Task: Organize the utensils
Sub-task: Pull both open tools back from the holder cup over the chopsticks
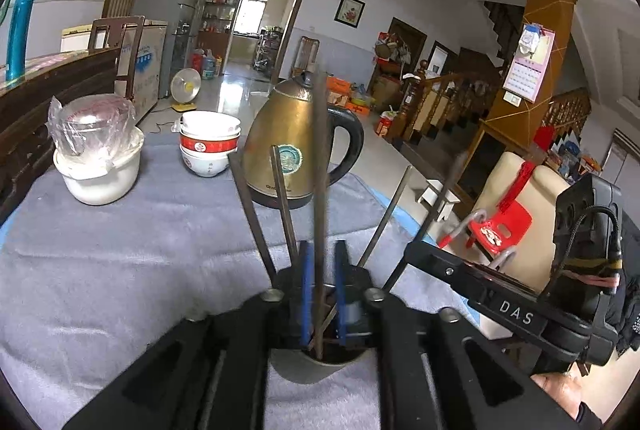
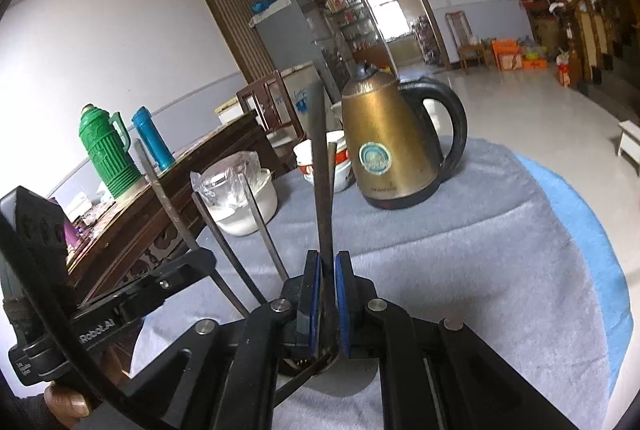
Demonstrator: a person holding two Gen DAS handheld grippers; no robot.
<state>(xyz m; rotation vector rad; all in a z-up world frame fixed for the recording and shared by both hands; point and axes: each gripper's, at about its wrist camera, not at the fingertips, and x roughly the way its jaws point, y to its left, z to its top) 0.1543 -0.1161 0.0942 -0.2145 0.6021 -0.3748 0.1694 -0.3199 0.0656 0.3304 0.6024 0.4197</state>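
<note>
Several dark chopsticks stand fanned out in a round metal holder point(image 1: 316, 366) on the grey cloth. In the left wrist view my left gripper point(image 1: 323, 270) has its blue pads a little apart on either side of one upright chopstick point(image 1: 320, 166), without clamping it. In the right wrist view my right gripper point(image 2: 328, 282) has its blue pads pressed on an upright chopstick point(image 2: 320, 166) above the same holder point(image 2: 340, 382). The right gripper's body point(image 1: 520, 294) shows at the right of the left wrist view, and the left gripper's body point(image 2: 100, 314) at the left of the right wrist view.
A brass kettle point(image 1: 296, 142) with a black handle stands just behind the holder. Stacked red and white bowls point(image 1: 208, 146) and a white pot with a wrapped glass lid point(image 1: 98, 154) stand at the back left. The table edge drops off to the right, near a red chair point(image 1: 500, 222).
</note>
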